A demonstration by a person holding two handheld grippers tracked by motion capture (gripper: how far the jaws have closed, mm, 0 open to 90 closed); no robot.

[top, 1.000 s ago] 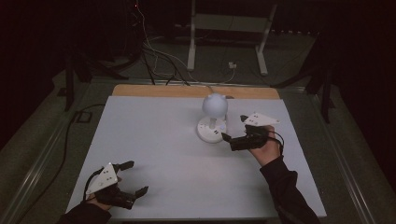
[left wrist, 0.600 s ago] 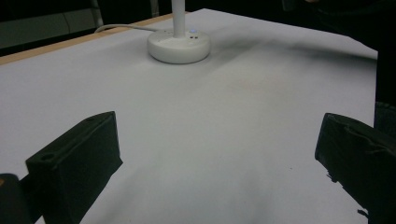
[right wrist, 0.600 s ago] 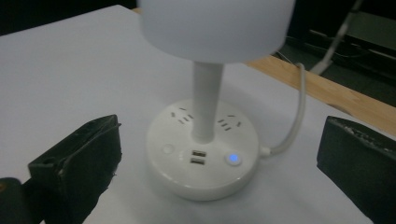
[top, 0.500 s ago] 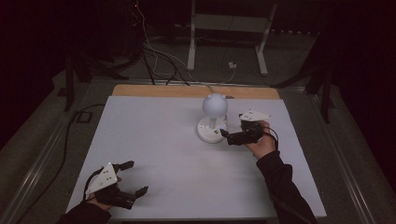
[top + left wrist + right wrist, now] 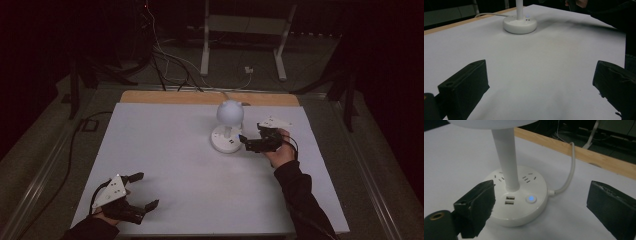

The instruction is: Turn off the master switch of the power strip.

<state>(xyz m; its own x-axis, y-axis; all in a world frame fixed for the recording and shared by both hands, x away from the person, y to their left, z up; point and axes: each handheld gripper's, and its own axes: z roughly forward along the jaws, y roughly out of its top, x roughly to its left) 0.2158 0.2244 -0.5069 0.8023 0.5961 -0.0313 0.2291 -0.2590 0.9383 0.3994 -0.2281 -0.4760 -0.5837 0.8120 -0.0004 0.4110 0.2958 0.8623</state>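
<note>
Desk lamp [image 5: 228, 125] stands upright at the far-centre of the white table [image 5: 170, 165]; right gripper [image 5: 248, 143] sits just beside its round base [image 5: 517, 197], jaws wide apart and holding nothing, the lit blue button [image 5: 530, 199] dead ahead between them. Left gripper [image 5: 141, 191] rests at the near-left edge, well apart from the lamp, jaws also spread and empty, so the right hand is clearly nearer. No readable brand or label; base shows two USB ports [image 5: 509, 200] and socket slots.

1. A dim lab or test room — a white-topped bench [image 5: 165, 165] stands alone on a bare floor.
2. Loose cables [image 5: 165, 55] trail across the floor behind it.
3. A metal stand [image 5: 242, 45] — white-legged — sits at the back, with darkness all round.
</note>
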